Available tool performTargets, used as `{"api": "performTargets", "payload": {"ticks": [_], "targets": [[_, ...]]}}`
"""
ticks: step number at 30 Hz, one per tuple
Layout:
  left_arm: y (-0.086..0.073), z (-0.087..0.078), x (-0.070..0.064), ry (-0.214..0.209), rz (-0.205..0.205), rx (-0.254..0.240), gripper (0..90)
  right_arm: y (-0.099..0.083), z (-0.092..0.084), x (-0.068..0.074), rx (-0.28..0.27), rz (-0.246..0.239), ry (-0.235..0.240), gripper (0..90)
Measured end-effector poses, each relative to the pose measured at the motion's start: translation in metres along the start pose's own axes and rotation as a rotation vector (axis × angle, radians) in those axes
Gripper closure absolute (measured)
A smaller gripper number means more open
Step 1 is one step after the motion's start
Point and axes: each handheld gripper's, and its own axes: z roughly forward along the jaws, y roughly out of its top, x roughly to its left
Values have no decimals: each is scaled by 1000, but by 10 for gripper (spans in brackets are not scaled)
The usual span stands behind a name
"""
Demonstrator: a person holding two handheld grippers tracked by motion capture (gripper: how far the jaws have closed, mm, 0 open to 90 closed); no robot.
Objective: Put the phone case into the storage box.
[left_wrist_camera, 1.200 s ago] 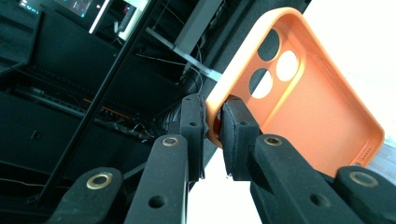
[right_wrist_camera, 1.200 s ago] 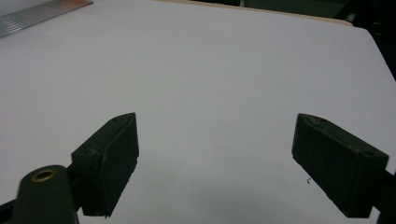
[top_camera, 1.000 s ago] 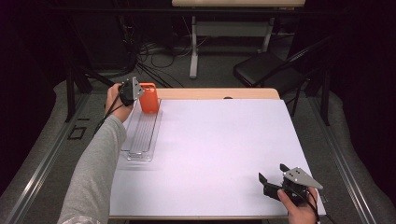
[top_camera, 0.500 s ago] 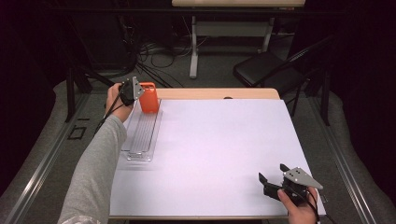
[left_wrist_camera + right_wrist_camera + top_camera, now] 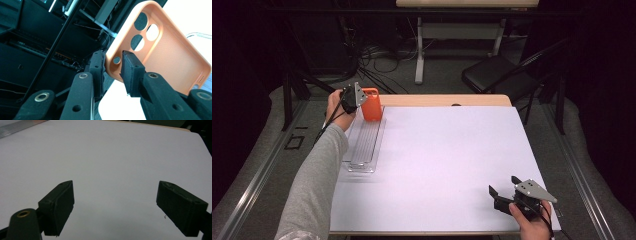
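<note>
An orange phone case stands upright at the far end of a clear plastic tray on the table's left side. My left gripper is right beside the case, on its left. In the left gripper view the case shows its hollow inside and camera holes. Its corner rim sits between the left gripper's pads. The jaws have just been opening, and the pads stand a sliver off the rim. My right gripper rests low at the table's near right corner. Its jaws stand wide apart over bare white surface.
A white sheet covers most of the table, with a wooden strip bare along the far edge. Behind the table, on the floor, are a black folding chair, a white table leg and loose cables.
</note>
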Motion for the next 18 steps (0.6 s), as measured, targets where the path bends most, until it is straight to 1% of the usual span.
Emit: {"api": "performTargets", "payload": {"ticks": [7,18], "targets": [[-1,0,1,18,-19,13,651,0,0,0,-1,-1,0,145],[-3,-2,6,12,-67,12,577,0,1,1,4,1,0,144]]}}
